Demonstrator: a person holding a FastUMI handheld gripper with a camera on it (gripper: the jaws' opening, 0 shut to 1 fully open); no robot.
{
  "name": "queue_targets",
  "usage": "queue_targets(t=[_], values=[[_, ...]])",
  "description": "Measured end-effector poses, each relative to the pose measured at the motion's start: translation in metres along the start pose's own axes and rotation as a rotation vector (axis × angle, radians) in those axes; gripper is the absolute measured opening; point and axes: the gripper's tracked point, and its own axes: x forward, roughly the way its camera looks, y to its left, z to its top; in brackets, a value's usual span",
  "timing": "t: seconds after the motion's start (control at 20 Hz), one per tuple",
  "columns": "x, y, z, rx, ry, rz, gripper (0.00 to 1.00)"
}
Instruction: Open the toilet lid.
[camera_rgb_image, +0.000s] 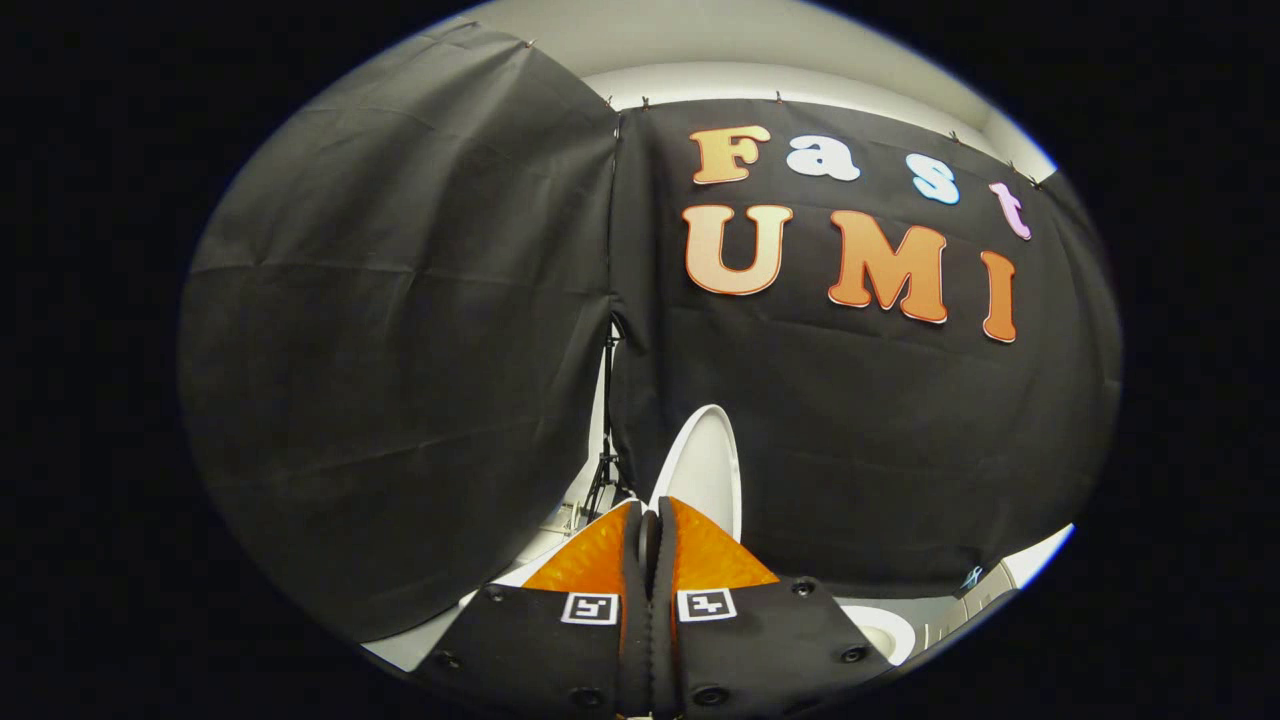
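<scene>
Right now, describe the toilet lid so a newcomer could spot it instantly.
Start at the black cloth wall and follow its seam down. The toilet lid is the white oval plate standing nearly upright just beyond the gripper, whose fingers are closed together at its lower edge. Beside the thin dark stand, it is broad and white.

No readable words; 2 square coded markers (589, 607) sit on the claw (648, 530), its fingers closed.

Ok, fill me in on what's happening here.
A person is working a handheld tool on a toilet. Its two fingers sit nearly together around the edge of the white toilet lid, which stands raised, close to upright, against the black cloth wall. Part of the white bowl shows below beside the tool. The lid looks open.
</scene>
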Motion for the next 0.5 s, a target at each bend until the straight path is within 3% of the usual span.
queue_targets(t=[0.35,0.5], values=[[0.001,0.0,0.001,-0.035,-0.004,-0.05,0.09],[0.003,0.014,-0.001,-0.021,-0.006,0.014,0.23]])
